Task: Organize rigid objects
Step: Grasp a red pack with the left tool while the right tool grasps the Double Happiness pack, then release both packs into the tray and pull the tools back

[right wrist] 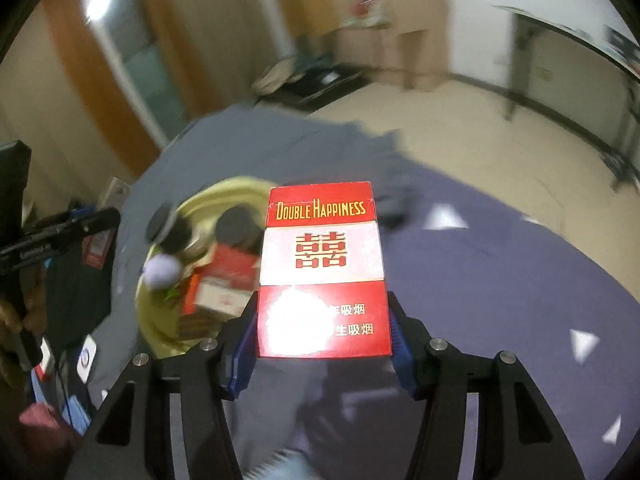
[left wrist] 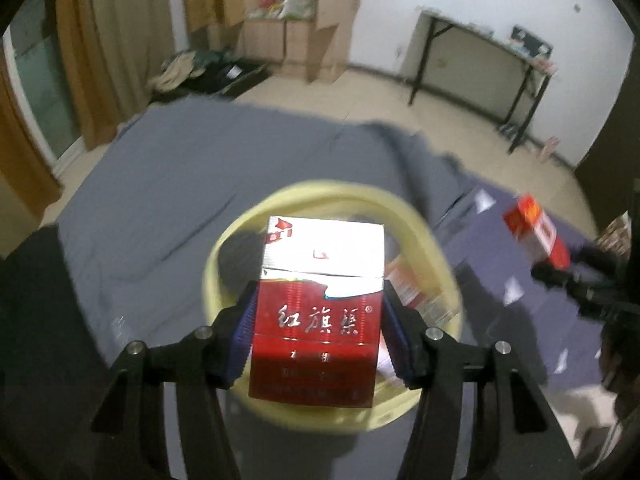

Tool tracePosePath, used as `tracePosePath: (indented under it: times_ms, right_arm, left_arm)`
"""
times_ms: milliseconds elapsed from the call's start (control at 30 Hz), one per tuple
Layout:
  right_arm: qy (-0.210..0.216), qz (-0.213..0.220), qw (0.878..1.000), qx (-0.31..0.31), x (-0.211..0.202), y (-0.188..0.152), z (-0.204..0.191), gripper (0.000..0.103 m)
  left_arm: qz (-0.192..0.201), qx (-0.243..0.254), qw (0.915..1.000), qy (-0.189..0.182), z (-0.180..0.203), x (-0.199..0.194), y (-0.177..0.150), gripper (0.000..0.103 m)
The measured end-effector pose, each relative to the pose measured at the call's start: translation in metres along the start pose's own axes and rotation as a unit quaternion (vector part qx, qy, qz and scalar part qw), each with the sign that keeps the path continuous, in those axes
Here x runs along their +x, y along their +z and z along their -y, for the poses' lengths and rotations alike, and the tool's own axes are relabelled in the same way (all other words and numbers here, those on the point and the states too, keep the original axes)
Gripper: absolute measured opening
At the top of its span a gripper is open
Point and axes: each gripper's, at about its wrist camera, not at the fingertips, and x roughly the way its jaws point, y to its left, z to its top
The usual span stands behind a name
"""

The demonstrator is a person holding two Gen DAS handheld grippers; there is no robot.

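- Packs, two of them, each sit in a gripper: the left gripper point(left wrist: 318, 336) is clenched on a red-and-silver pack point(left wrist: 320, 308), its blue pads point(left wrist: 245, 332) pressed flat against the pack's two sides.
- This pack stands upright between the fingers, silver lid end away from the camera, red body with pale characters toward it, held in the air above the yellow bowl point(left wrist: 436, 248).
- The right gripper point(right wrist: 322, 344) grasps a red-and-white pack point(right wrist: 322, 268) lettered "Double Happiness", blue pads point(right wrist: 400, 344) tight on its lower sides.
- That pack is also lifted, just right of the bowl point(right wrist: 160, 320) in the right wrist view, over the grey sheet point(right wrist: 500, 280).
- In the left wrist view the right gripper point(left wrist: 560, 268) shows at the right edge, carrying its pack point(left wrist: 536, 232) tilted, well apart from the bowl.
- In the right wrist view the left gripper point(right wrist: 92, 220) shows at the left edge, blurred.
- The bowl rests on the grey sheet point(left wrist: 160, 208) and holds more red-and-white packs point(right wrist: 226, 280), a dark round thing point(right wrist: 236, 224) and a pale ball point(right wrist: 162, 272); blur hides finer detail.
- White triangles point(right wrist: 444, 218) mark the sheet's right part.
- Beyond the sheet's far edge lie a tiled floor point(left wrist: 400, 104), a black-legged table point(left wrist: 480, 60) along the white wall, and brown curtains point(left wrist: 100, 40) on the left.
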Motion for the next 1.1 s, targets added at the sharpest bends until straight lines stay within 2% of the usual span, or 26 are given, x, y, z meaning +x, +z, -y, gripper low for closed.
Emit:
tracePosePath:
  times_ms: [100, 200, 300, 433, 567, 633, 700, 767, 800, 933, 1100]
  right_arm:
    - [0.005, -0.021, 0.999, -0.041, 0.038, 0.024, -0.043, 0.055]
    - [0.003, -0.036, 0.997, -0.065, 0.084, 0.054, -0.066, 0.056]
    - [-0.012, -0.058, 0.993, -0.105, 0.133, 0.073, -0.089, 0.056]
    - [-0.025, -0.071, 0.989, -0.129, 0.18, 0.084, -0.105, 0.056]
    - [-0.018, -0.071, 0.989, -0.127, 0.202, 0.082, -0.107, 0.056]
    - [-0.014, -0.07, 0.989, -0.127, 0.194, 0.072, -0.105, 0.057]
    - [-0.004, -0.062, 0.991, -0.12, 0.193, 0.071, -0.104, 0.059]
    - [0.016, -0.05, 0.993, -0.107, 0.177, 0.066, -0.095, 0.092]
    - [0.023, -0.039, 0.994, -0.104, 0.168, 0.065, -0.092, 0.096]
    - [0.029, 0.012, 0.992, -0.124, 0.12, 0.057, -0.078, 0.103]
    - [0.045, 0.034, 0.984, -0.17, 0.078, 0.024, -0.053, 0.103]
  left_arm:
    - [-0.026, -0.015, 0.9993, -0.021, -0.017, 0.023, -0.014, 0.058]
    - [-0.042, -0.002, 0.9986, -0.033, -0.016, 0.051, -0.022, 0.058]
    - [-0.058, -0.009, 0.997, -0.05, -0.02, 0.071, -0.027, 0.058]
    - [-0.057, 0.004, 0.9967, -0.058, -0.016, 0.083, -0.027, 0.058]
    - [-0.053, 0.003, 0.9969, -0.059, -0.014, 0.088, -0.023, 0.06]
    - [-0.046, -0.003, 0.9971, -0.06, -0.015, 0.088, -0.023, 0.065]
    - [-0.035, -0.012, 0.9975, -0.06, -0.016, 0.079, -0.024, 0.094]
    - [-0.002, -0.021, 0.9982, -0.057, -0.018, 0.058, -0.027, 0.103]
    - [0.006, -0.022, 0.998, -0.059, -0.018, 0.055, -0.026, 0.103]
    - [0.033, -0.041, 0.997, -0.057, -0.016, 0.016, -0.039, 0.103]
    - [0.048, -0.057, 0.9957, -0.056, 0.007, -0.022, -0.097, 0.103]
